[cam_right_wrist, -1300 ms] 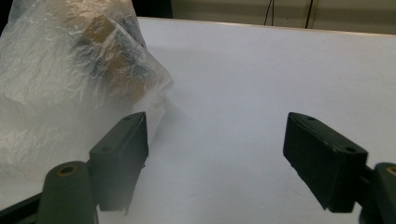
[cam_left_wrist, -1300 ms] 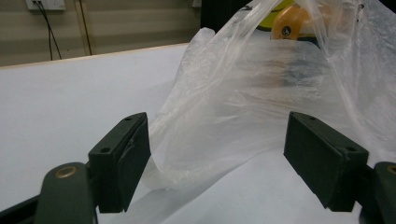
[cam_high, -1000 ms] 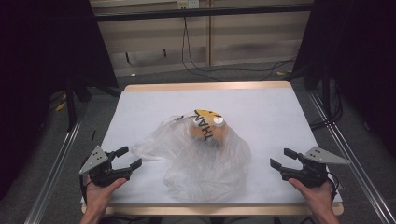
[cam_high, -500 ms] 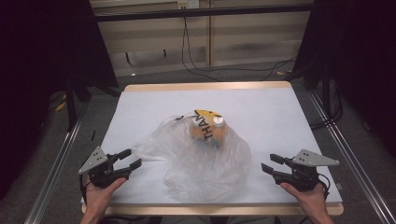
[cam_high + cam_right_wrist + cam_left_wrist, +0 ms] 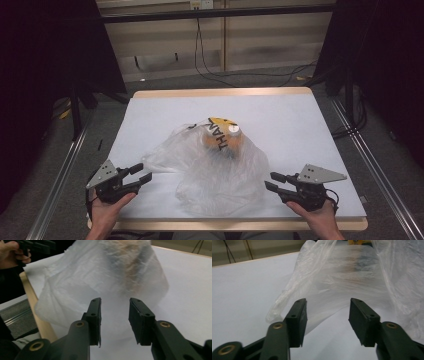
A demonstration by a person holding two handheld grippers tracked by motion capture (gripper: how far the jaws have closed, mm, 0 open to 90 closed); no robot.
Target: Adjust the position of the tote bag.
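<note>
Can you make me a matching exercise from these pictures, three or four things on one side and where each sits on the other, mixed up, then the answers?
Things:
1. left gripper
2. right gripper
3. plastic bag
4. cables

Places:
A. middle of the table
B. near right corner, open
C. floor beyond the table
D. near left corner, open

Pairs: 1-D, 2-B, 3-A, 4-C

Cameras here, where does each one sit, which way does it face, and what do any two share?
High view: above the person's table edge, facing forward and down; both hands, left gripper, right gripper.
Left gripper view: on that gripper, facing the plastic bag between its open fingers.
Right gripper view: on the right gripper, facing the bag; other hand far left.
All share the bag.
</note>
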